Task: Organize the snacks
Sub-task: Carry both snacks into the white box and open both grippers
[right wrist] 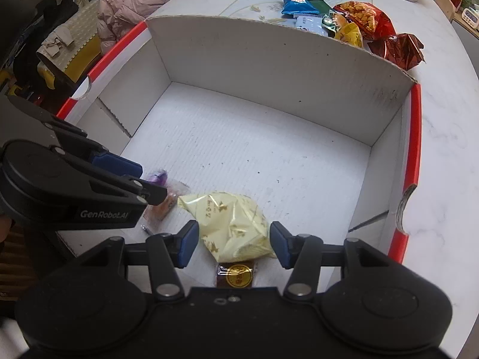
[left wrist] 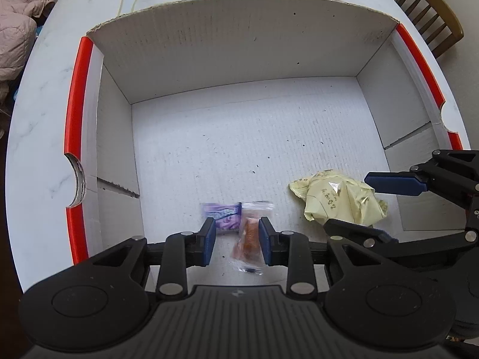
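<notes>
Both grippers point down into a white cardboard box (left wrist: pixel 227 59) with red rims. My left gripper (left wrist: pixel 238 237) stands open low over the box floor. A small purple packet (left wrist: pixel 223 217) and an orange snack in a clear wrapper (left wrist: pixel 248 239) lie between its pads, neither pressed from both sides. My right gripper (right wrist: pixel 235 243) is open around a pale yellow packet (right wrist: pixel 233 224) resting on the floor, with a gap at the left pad. A brown packet with a gold seal (right wrist: pixel 236 278) lies just under it. In the left wrist view the right gripper (left wrist: pixel 347 202) straddles the yellow packet (left wrist: pixel 338 197).
Several loose snack bags lie on the marble table beyond the box's far wall: a blue bag (right wrist: pixel 296 1), a red bag (right wrist: pixel 362 19), a dark red bag (right wrist: pixel 398 51). A wooden chair (left wrist: pixel 425 9) stands at the right, a pink jacket (right wrist: pixel 143 3) at the left.
</notes>
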`<move>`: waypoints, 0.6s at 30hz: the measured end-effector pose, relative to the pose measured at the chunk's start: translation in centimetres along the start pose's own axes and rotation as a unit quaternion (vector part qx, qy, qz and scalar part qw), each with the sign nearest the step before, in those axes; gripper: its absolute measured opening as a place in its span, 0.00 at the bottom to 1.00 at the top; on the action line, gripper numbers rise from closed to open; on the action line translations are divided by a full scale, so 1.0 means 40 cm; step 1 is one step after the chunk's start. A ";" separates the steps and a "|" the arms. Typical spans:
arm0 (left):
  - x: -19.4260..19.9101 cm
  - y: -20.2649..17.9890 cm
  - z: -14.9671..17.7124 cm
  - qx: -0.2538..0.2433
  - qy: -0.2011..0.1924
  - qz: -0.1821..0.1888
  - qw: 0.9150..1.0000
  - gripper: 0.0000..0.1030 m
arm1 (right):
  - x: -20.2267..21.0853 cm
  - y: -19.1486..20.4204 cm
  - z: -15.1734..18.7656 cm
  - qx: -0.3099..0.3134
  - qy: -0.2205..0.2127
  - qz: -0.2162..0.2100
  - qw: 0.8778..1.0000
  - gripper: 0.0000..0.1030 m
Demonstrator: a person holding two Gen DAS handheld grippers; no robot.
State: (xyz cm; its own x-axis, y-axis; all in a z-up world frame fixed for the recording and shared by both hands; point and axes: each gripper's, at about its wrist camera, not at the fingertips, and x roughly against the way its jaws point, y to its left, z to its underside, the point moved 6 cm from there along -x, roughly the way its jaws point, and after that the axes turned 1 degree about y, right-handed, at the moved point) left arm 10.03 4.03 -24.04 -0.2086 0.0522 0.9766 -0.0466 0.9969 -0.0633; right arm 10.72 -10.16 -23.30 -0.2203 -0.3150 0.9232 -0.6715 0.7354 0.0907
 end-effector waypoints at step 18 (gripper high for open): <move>0.111 0.035 0.015 0.032 -0.052 0.036 0.997 0.63 | 0.100 0.002 0.002 -0.011 -0.037 -0.025 0.999 0.59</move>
State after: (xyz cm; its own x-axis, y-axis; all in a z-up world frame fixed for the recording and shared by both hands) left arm 8.44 5.61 -19.94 -0.3131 0.1142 0.9428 -0.0901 0.9847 -0.1492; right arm 9.73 -11.39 -19.63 -0.2389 -0.3955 0.8869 -0.6671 0.7305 0.1461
